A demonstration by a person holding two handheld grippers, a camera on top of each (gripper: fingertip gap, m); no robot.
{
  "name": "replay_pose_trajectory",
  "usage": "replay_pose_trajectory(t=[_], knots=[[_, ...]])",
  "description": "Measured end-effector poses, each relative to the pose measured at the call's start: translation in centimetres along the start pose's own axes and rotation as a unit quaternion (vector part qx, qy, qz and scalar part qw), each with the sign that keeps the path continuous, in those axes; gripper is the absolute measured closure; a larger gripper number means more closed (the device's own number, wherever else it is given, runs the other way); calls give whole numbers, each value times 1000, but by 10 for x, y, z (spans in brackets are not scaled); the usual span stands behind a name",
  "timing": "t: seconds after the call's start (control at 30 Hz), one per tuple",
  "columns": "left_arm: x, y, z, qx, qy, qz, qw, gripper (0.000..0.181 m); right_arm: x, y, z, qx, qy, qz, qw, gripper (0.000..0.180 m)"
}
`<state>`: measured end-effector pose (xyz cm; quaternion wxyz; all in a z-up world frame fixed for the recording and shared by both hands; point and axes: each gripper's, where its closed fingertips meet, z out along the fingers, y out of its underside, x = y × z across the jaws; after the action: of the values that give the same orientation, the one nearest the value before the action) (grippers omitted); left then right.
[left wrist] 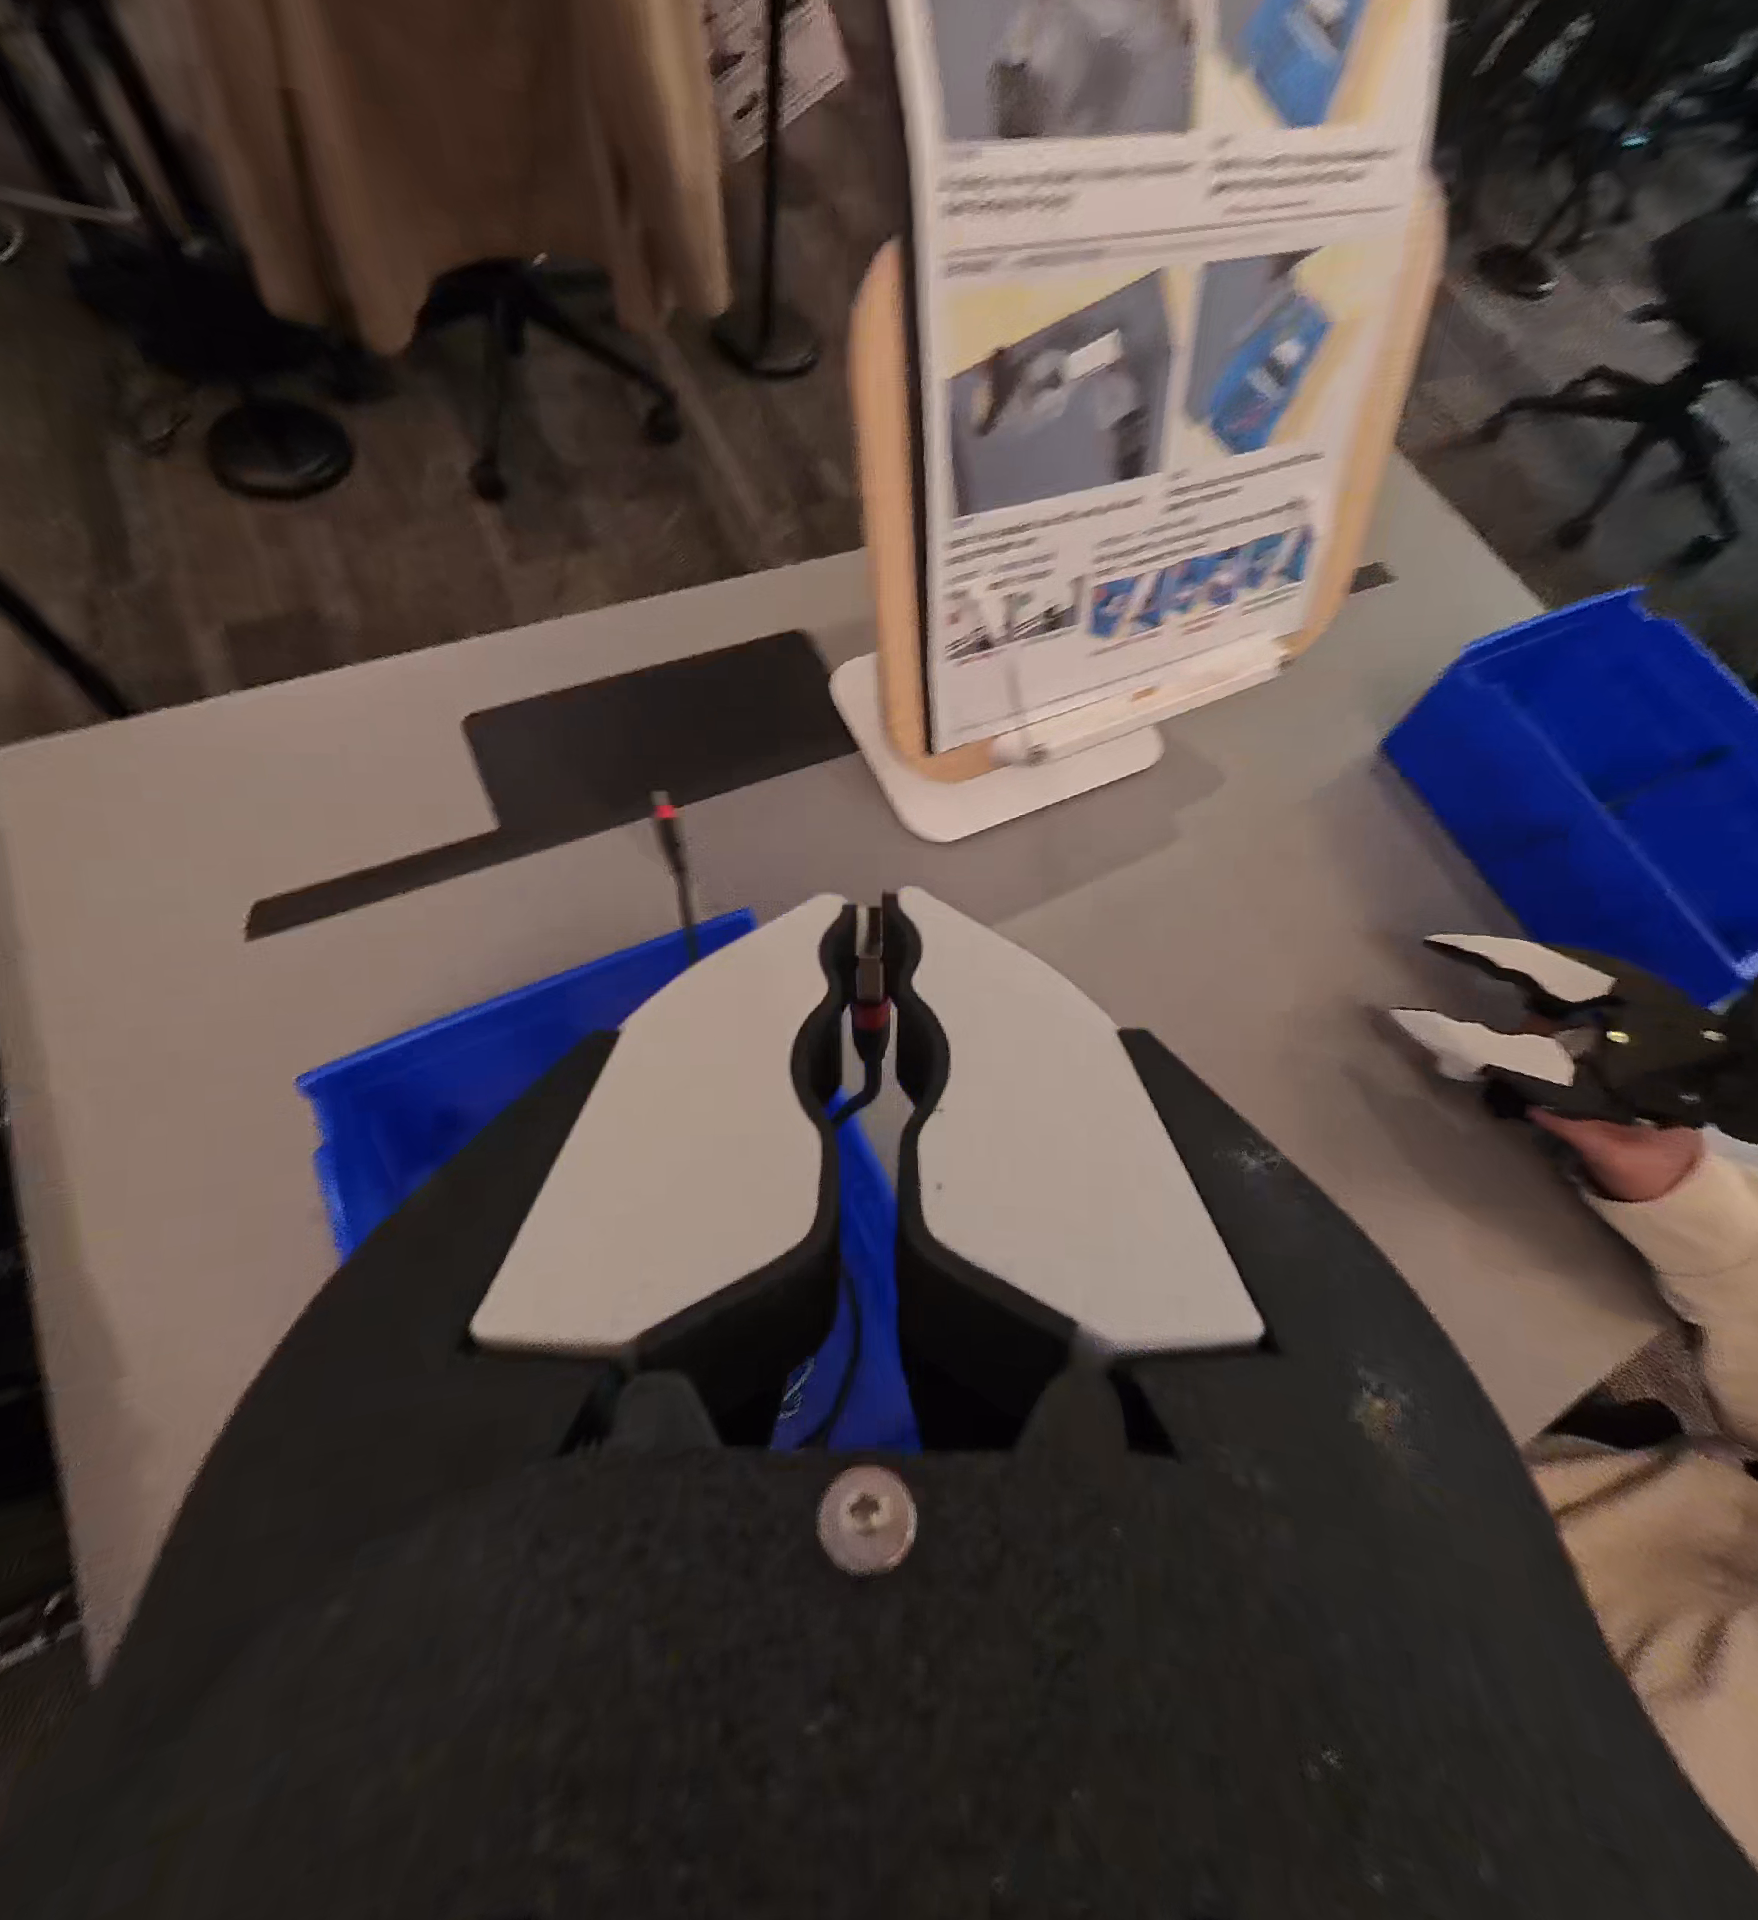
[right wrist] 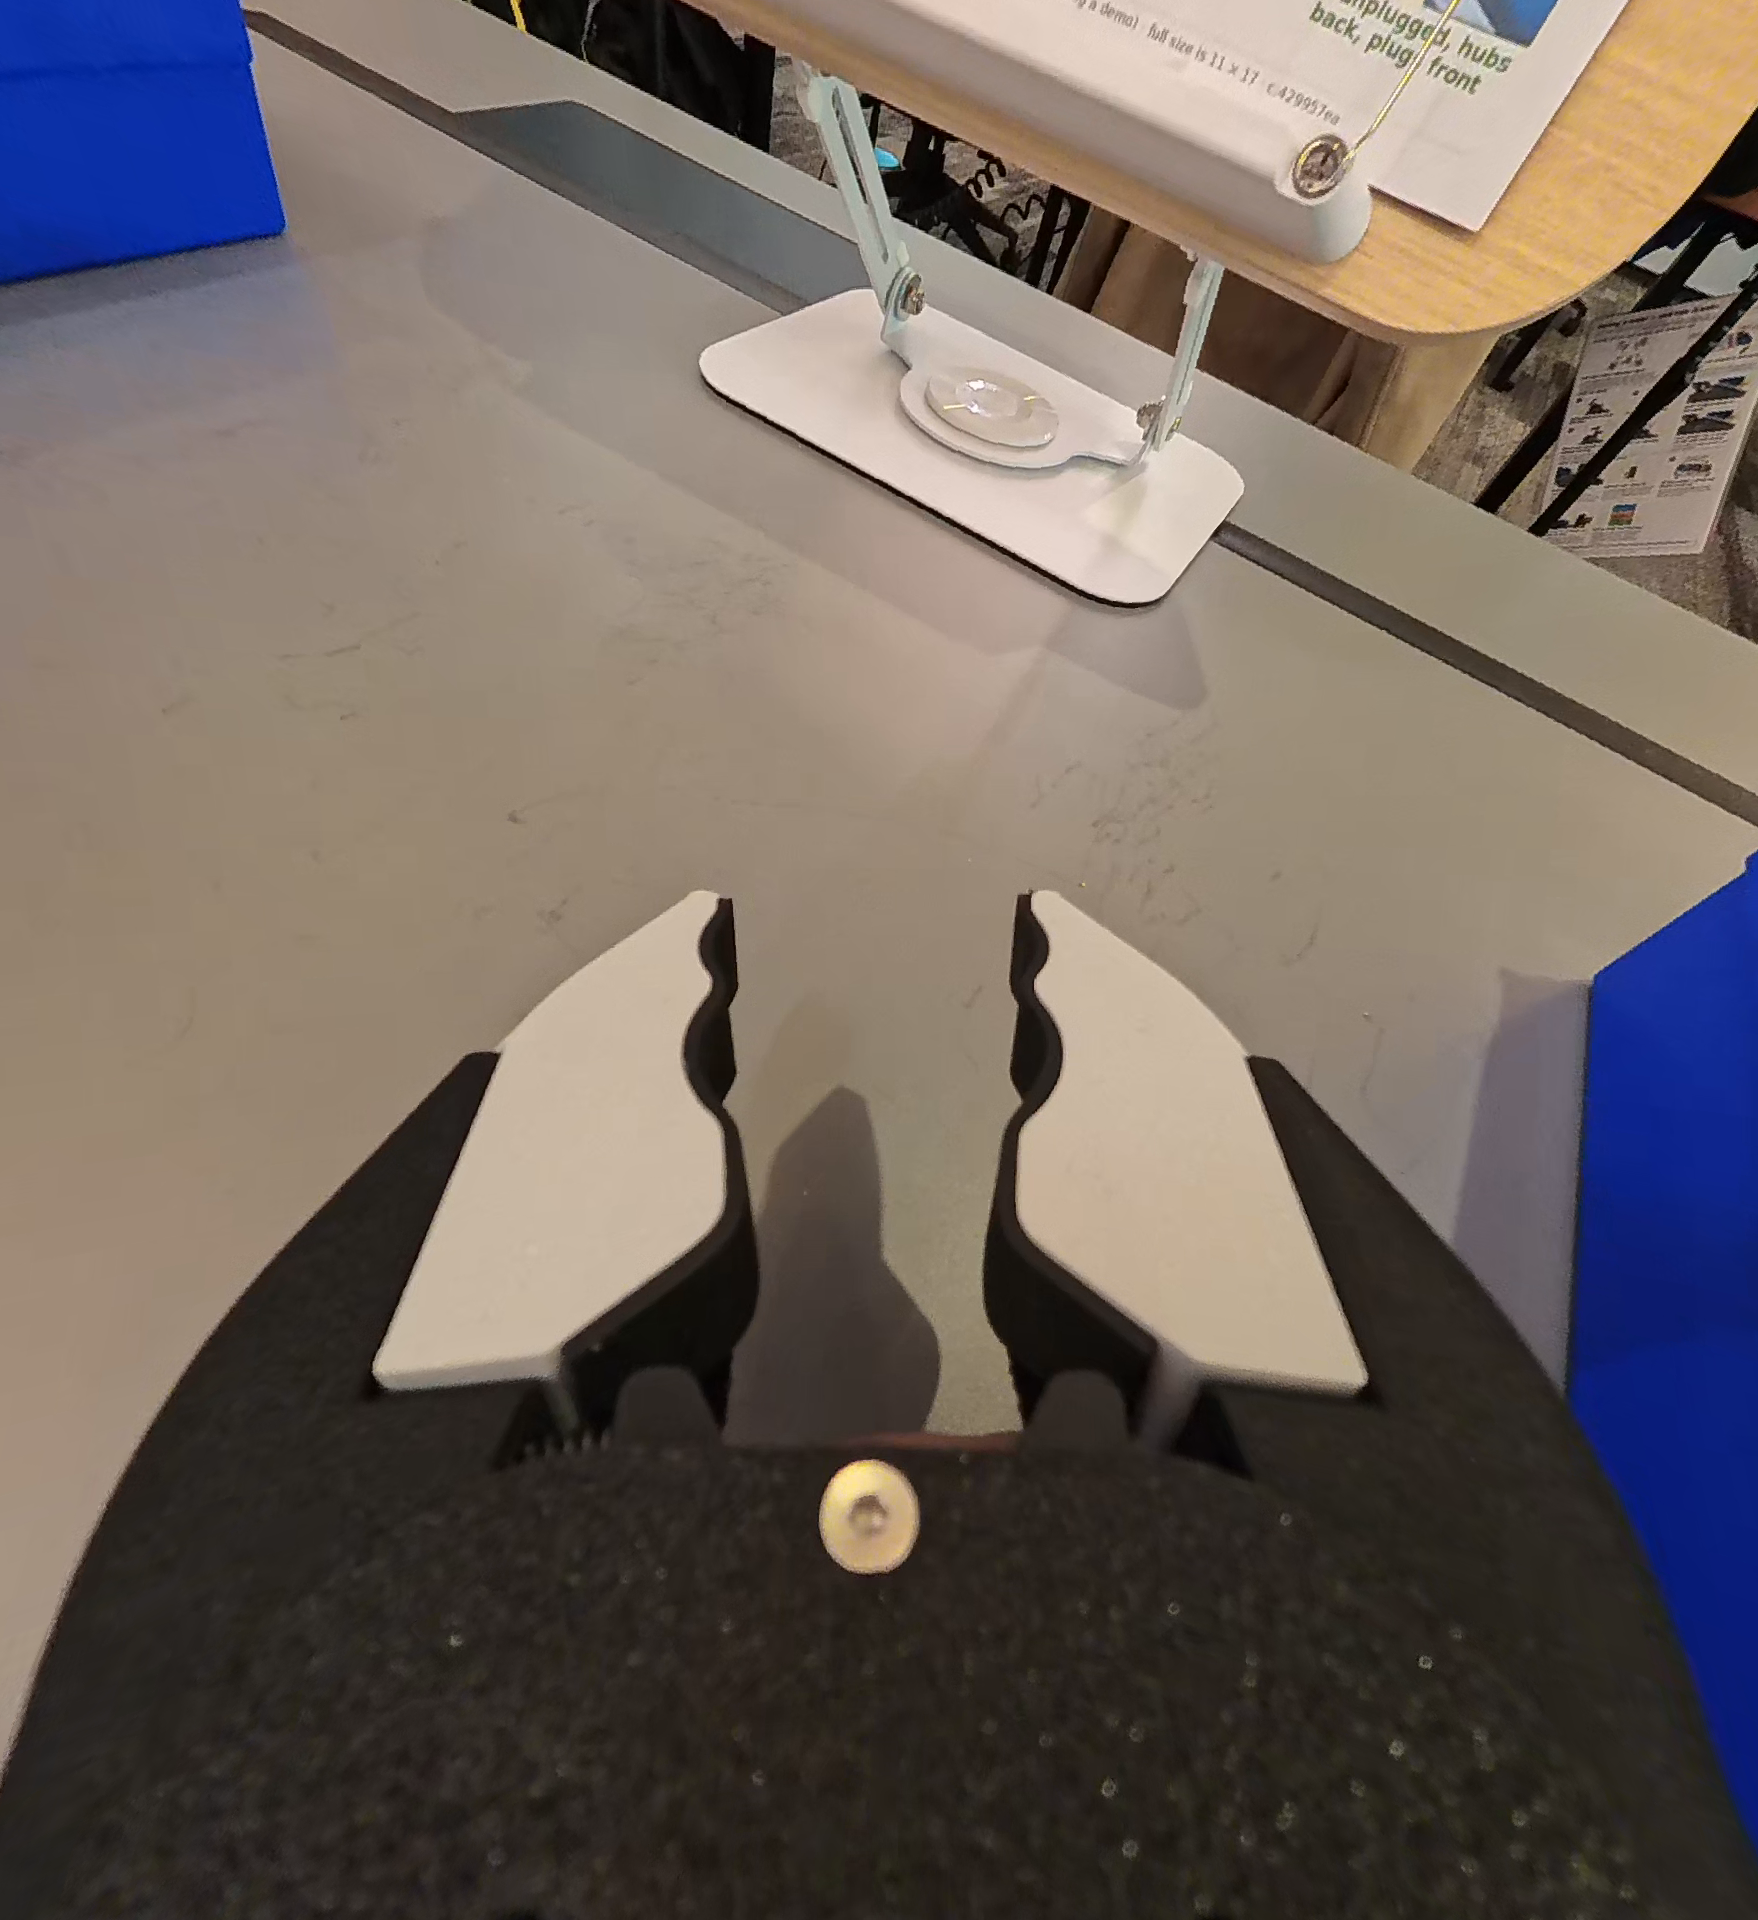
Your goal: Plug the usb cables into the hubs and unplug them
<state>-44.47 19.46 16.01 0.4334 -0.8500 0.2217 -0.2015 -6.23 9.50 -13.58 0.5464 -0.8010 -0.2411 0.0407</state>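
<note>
My left gripper (left wrist: 873,920) is shut on a black usb cable's plug (left wrist: 867,961), which has a metal tip and a red ring. The cable (left wrist: 844,1340) hangs down between the fingers into a blue bin (left wrist: 501,1049) below. Its other end, a second red-ringed plug (left wrist: 664,816), sticks up beyond the bin. My right gripper (right wrist: 873,920) is open and empty, low over the bare grey table (right wrist: 439,675). It also shows in the left wrist view (left wrist: 1415,982), to the right, held by a hand. No hub is in view.
A white stand with a wooden board and instruction sheet (left wrist: 1124,416) stands at the table's far side; its base (right wrist: 968,436) lies ahead of my right gripper. A second blue bin (left wrist: 1623,769) sits at the right. Black mats (left wrist: 646,727) lie on the table. My hands' fingertips stand some 50 cm from each other.
</note>
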Motion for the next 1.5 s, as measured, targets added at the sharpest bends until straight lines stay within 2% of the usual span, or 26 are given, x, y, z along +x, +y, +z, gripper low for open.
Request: replay_pose_trajectory(t=[0.1, 0.2, 0.33, 0.47, 0.63, 0.83, 0.9, 0.97, 1.1, 1.2, 1.27, 1.37, 1.5], knots=[[59, -2, 14, -8, 51, 41, 998, 177, 0, 0, 0, 0, 1, -1, 1000, 129], [120, 20, 44, -38, 87, 92, 991, 177, 1, -1, -1, 3, 3, -2, 1000, 129], [181, 78, 106, -108, 110, 148, 977, 177, 3, -1, -3, 8, 7, -3, 1000, 129], [216, 144, 161, -178, 145, 161, 960, 177, 7, -2, -5, 13, 10, 4, 1000, 130], [243, 221, 184, -248, 193, 189, 931, 177, 9, -2, -6, 17, 6, 17, 1000, 130], [249, 280, 176, -262, 212, 192, 922, 174, 6, -2, -5, 15, 4, 8, 1000, 130], [248, 290, 175, -263, 214, 177, 924, 158, 5, -2, -4, 12, 5, 3, 1000, 130], [248, 291, 170, -251, 225, 150, 929, 144, 4, -2, -4, 11, 4, 0, 1000, 130], [242, 277, 146, -190, 228, 112, 948, 132, 4, -2, -4, 13, 4, 0, 1000, 130], [213, 267, 114, -128, 157, 94, 975, 132, 4, -2, -4, 14, 3, 1, 1000, 130], [172, 264, 87, -85, 53, 70, 993, 129, 3, -3, -5, 15, 3, 0, 1000, 130], [110, 277, 42, -41, -83, 26, 995, 119, 3, -2, -4, 12, 6, -6, 1000, 130], [80, 308, 18, -45, -110, -25, 993, 114, 3, -1, -2, 6, 8, -9, 1000, 130]])
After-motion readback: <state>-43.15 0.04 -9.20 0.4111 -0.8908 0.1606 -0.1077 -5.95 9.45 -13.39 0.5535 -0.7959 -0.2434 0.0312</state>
